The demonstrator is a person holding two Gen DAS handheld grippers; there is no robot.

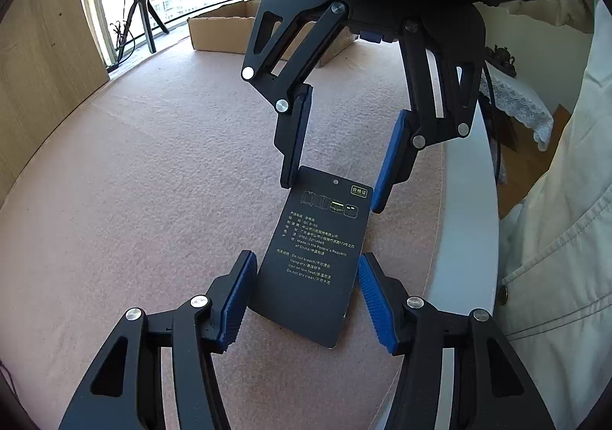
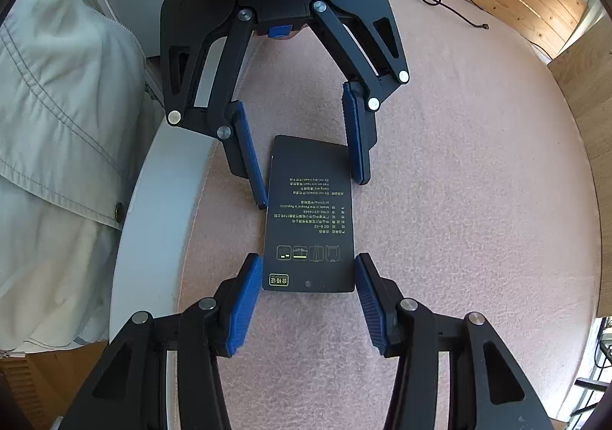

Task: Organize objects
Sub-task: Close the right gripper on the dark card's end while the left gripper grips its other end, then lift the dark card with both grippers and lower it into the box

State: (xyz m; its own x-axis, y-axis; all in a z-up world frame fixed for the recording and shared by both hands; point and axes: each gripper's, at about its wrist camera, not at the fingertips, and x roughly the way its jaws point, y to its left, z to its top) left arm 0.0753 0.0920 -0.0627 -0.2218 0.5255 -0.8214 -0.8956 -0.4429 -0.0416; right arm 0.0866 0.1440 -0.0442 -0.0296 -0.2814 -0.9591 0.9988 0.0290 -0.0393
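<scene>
Lying flat on the pink mat (image 1: 134, 200), the black garment hang tag (image 1: 311, 258) sits between the parted, empty fingers of the left gripper (image 1: 306, 300) and right gripper (image 2: 308, 300) at opposite ends; judged light, thin, slick card, best pinched across a short edge.

Left wrist view: sits just behind the left tongs (image 1: 306, 300), looks steeply down and forward at the pink tabletop (image 1: 134, 181), close range. Right wrist view: same setup behind the right tongs (image 2: 308, 305), facing the opposite way. Each view shows the other tongs at its far side. Shared area: the black card (image 1: 311, 261) between them, seen upside down from the right.
</scene>
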